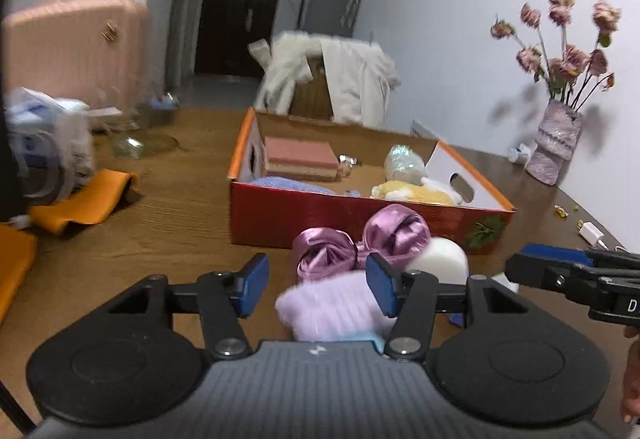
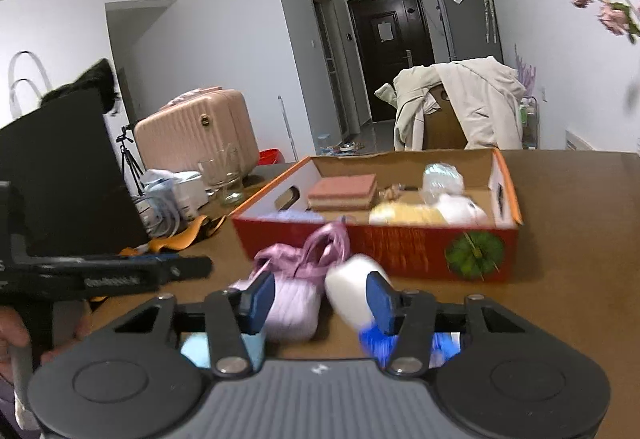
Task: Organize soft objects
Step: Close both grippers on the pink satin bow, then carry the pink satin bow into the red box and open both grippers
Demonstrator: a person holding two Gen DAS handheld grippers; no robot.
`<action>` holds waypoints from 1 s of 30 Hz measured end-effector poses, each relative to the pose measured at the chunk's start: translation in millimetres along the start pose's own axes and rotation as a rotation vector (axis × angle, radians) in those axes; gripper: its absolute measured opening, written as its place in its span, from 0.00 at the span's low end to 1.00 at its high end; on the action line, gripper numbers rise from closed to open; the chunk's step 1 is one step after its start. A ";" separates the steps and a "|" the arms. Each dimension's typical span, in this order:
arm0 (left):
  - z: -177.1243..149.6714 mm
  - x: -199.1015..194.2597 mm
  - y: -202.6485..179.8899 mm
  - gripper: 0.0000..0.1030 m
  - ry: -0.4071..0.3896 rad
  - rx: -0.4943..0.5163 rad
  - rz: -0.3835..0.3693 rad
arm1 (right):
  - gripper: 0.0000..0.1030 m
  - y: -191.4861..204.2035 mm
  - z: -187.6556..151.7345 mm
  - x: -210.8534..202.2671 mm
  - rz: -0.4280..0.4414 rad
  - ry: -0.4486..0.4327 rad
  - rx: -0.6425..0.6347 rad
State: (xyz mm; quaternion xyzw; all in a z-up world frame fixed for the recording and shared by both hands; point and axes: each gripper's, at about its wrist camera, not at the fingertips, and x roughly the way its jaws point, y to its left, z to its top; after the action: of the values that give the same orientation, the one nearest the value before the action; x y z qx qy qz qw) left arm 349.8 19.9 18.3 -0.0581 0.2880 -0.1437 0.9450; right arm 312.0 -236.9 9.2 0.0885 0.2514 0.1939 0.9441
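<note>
A pale lilac fuzzy piece (image 1: 332, 307), a pink satin bow (image 1: 360, 243) and a white round soft thing (image 1: 438, 259) lie together on the wooden table in front of a red cardboard box (image 1: 360, 215). My left gripper (image 1: 318, 283) is open, with the lilac piece lying between and just beyond its blue pads; there is a gap at the left pad. In the right wrist view my right gripper (image 2: 320, 299) is open, facing the lilac piece (image 2: 292, 307) and the white thing (image 2: 352, 287). The box (image 2: 400, 247) holds a pink block (image 2: 344, 191), a yellow plush (image 2: 404, 215) and a wrapped ball (image 2: 442, 175).
A vase of dried roses (image 1: 554, 143) stands at the right by the wall. An orange cloth (image 1: 84, 203), a glass (image 2: 228, 179) and white clutter sit left of the box. A dark upright panel (image 2: 60, 179) is at the far left. A coat-draped chair (image 2: 460, 107) stands behind the table.
</note>
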 end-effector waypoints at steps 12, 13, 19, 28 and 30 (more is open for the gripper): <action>-1.5 83.6 33.4 0.31 0.086 -0.125 -0.158 | 0.36 -22.5 19.7 129.9 0.084 0.141 0.069; -3.7 83.2 35.6 0.29 0.083 -0.135 -0.166 | 0.35 -22.8 18.4 131.8 0.088 0.143 0.066; -3.1 80.2 37.0 0.22 0.088 -0.140 -0.184 | 0.18 -15.5 15.7 136.9 0.070 0.161 0.015; 24.4 25.7 16.6 0.20 -0.045 -0.095 -0.236 | 0.05 3.1 39.5 83.7 0.080 0.013 -0.003; 30.1 -1.0 5.8 0.20 -0.093 -0.071 -0.239 | 0.06 11.8 46.9 60.6 0.082 -0.032 -0.020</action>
State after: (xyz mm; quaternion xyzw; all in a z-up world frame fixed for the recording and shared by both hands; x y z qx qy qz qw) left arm 367.3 26.6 42.6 -0.1322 0.2399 -0.2423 0.9307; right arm 380.5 -204.6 25.9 0.0925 0.2305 0.2333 0.9402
